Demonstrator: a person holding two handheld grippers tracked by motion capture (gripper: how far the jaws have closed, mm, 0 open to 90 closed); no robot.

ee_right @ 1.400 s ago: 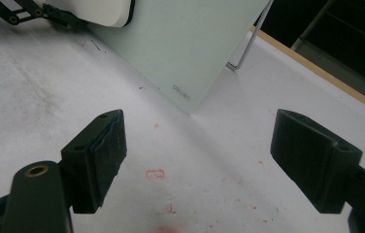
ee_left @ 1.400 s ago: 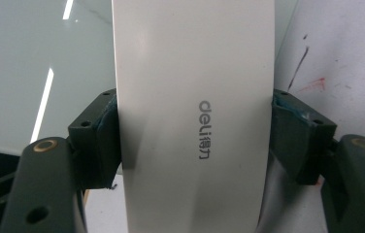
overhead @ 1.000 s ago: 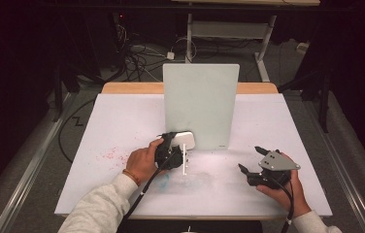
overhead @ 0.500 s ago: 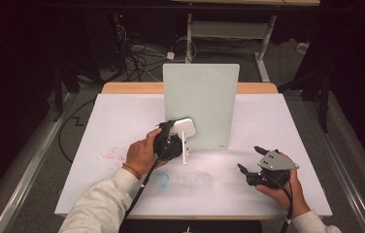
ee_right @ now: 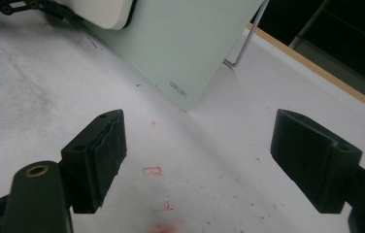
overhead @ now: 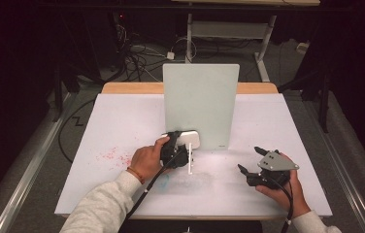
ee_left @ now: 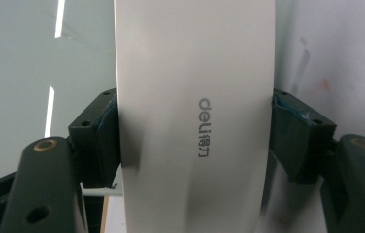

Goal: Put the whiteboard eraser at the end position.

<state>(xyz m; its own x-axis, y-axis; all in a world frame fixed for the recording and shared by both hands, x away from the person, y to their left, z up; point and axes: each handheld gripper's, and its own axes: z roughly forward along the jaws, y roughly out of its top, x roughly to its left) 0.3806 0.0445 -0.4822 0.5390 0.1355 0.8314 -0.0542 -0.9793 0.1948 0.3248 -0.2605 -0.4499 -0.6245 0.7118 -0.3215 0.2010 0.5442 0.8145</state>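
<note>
One white eraser block, marked "deli", is clamped between the two fingers of the left gripper and held against the lower left face of the single upright pale-green board, which stands at the middle of the desk. The right gripper rests low over the desk's right front area, well apart from the board, its two fingers spread wide with nothing between them. Scattered red marks show on the desk surface below it.
</note>
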